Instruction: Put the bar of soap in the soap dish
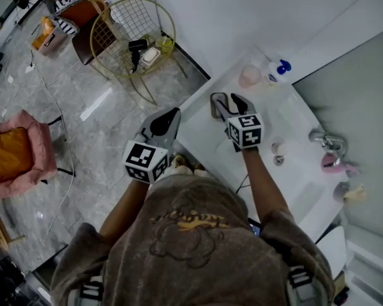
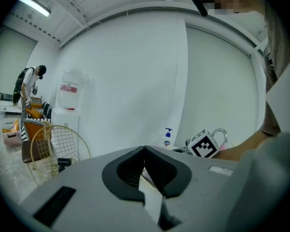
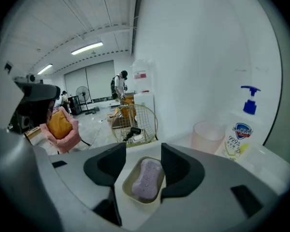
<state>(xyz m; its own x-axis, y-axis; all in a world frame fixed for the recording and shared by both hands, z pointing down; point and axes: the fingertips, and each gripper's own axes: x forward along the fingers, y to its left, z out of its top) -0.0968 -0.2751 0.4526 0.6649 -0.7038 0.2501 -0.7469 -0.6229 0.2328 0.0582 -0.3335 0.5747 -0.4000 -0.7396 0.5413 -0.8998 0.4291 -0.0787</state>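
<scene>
A pale purple bar of soap (image 3: 147,178) lies in a beige oval soap dish (image 3: 127,189) on the white counter (image 1: 293,123). My right gripper (image 3: 143,167) hovers just over it, open, one jaw on each side of the dish and neither touching the soap. In the head view the right gripper (image 1: 228,102) is over the counter's near left corner and hides the dish. My left gripper (image 1: 165,125) hangs beside the counter's edge over the floor. In its own view the left gripper (image 2: 145,153) is shut with nothing in it.
A pink cup (image 1: 249,75) and a pump soap bottle (image 1: 278,70) stand at the counter's back. The faucet (image 1: 328,141) and sink drain (image 1: 279,160) lie to the right. A gold wire basket (image 1: 131,40) and a pink armchair (image 1: 13,155) stand on the floor.
</scene>
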